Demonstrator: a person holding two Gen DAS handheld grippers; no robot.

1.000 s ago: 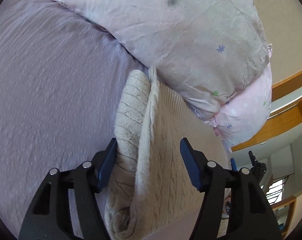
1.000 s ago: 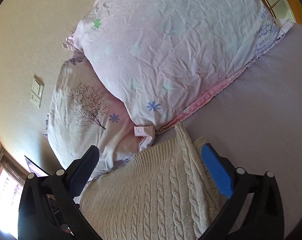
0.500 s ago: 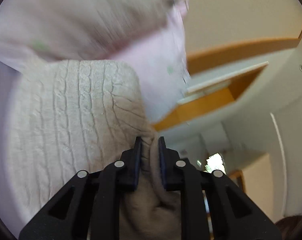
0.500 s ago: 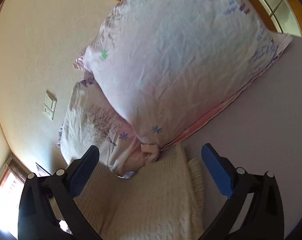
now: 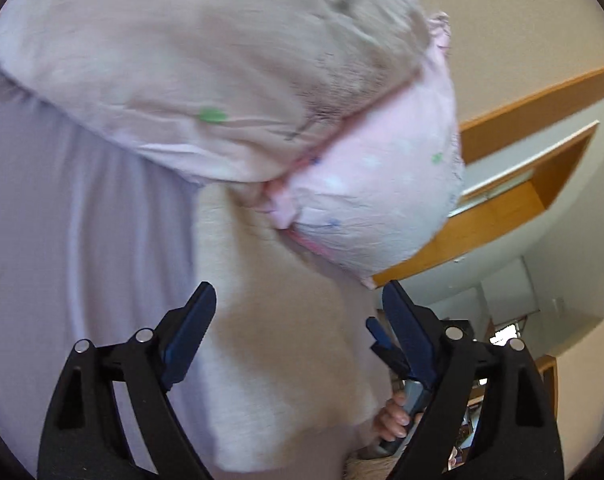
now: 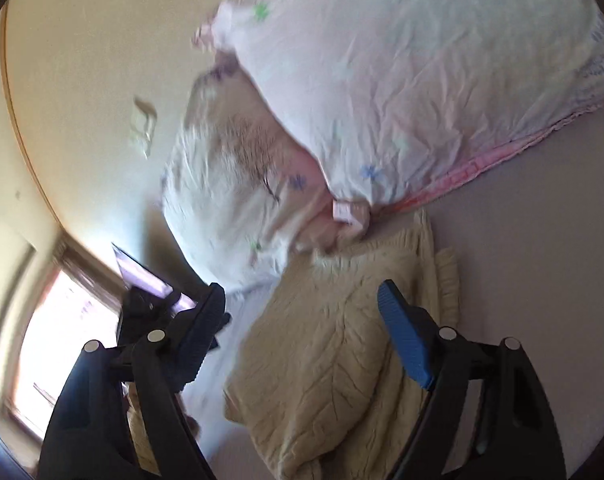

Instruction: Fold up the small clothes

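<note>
A cream cable-knit sweater lies folded on the lilac bed sheet, its top edge against the pillows. In the left wrist view it is a blurred cream shape. My left gripper is open and empty above the sweater. My right gripper is open and empty, held over the sweater's left part. The right gripper's blue fingertip and the hand that holds it show at the sweater's right edge in the left wrist view.
Two pink floral pillows lean on the cream wall at the head of the bed, also in the left wrist view. A wall switch and a window are at left. Wooden trim is at right.
My left gripper was shut on the sweater's edge half a second ago; now it is open and has let go. The sweater lies folded over. Both views have swung and are blurred.
</note>
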